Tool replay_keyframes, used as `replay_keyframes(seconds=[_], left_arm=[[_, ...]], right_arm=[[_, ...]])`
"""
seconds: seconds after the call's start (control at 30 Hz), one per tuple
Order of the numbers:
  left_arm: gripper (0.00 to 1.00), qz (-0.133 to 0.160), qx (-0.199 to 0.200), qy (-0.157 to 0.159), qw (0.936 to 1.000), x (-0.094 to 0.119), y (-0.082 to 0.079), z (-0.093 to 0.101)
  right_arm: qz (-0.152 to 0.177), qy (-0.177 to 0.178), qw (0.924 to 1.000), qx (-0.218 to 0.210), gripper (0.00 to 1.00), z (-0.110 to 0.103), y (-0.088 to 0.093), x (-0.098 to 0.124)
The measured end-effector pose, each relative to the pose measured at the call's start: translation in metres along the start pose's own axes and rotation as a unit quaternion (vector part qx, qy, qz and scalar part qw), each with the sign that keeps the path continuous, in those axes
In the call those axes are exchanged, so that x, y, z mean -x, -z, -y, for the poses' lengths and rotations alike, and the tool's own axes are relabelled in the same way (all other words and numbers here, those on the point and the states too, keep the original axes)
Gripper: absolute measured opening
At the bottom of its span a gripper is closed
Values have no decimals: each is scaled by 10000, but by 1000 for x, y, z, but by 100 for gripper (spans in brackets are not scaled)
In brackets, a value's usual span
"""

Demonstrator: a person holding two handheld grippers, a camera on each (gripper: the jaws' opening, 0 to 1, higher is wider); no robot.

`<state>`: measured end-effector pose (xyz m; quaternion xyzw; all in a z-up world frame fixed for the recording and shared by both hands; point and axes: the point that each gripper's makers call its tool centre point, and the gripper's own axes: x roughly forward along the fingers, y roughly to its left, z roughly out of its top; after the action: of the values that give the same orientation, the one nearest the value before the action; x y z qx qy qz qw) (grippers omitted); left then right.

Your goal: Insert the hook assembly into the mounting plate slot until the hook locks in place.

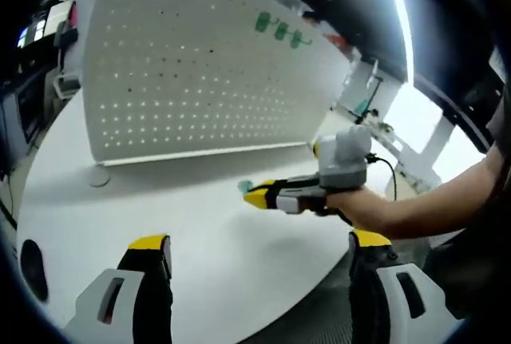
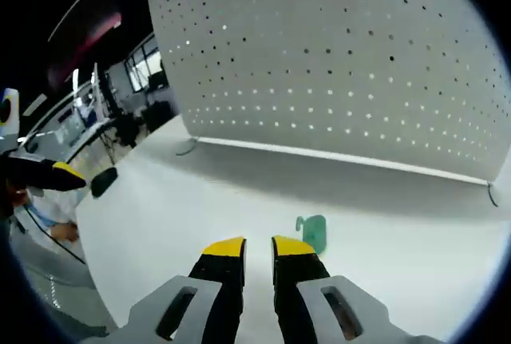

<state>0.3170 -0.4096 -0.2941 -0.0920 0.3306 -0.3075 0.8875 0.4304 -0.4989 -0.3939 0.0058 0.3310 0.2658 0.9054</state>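
hook: green hook (image 2: 312, 232) lying flat on the white table (image 2: 160, 224), just past the right gripper (image 2: 258, 246) tips, near the pegboard (image 2: 343, 65)
right gripper: jaws nearly closed, holding nothing
left gripper (image 1: 259, 242): jaws wide apart, empty
risk: tips that narrow could just shove the hook across the table instead of grabbing it

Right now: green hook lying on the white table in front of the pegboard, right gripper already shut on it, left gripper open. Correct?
Not quite. The right gripper is nearly shut but empty: in the right gripper view the green hook lies on the white table just past its tips, not between them. The rest holds: the hook sits in front of the pegboard, and the left gripper is open.
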Motion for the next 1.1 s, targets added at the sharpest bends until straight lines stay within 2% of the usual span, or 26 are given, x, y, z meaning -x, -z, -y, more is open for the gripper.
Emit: replay_keyframes(seconds=[0.13,0.43,0.73,0.9,1.1], left_arm=[[93,1,16,-25,10000,0,0,-4],[93,-11,45,-16,10000,-5,-1,-8],[92,-29,71,-18,10000,-5,0,-10],[92,-34,100,-31,9999,-5,2,-12],[91,-31,119,-28,9999,-6,2,-12]], right_arm=[[-30,160,9997,-171,11,17,-1,-4],[-19,400,9991,-141,11,45,-11,-5],[-94,289,9993,195,13,44,-16,-12],[-152,57,9993,343,16,36,-20,-19],[-185,-111,9981,579,17,38,-20,-13]])
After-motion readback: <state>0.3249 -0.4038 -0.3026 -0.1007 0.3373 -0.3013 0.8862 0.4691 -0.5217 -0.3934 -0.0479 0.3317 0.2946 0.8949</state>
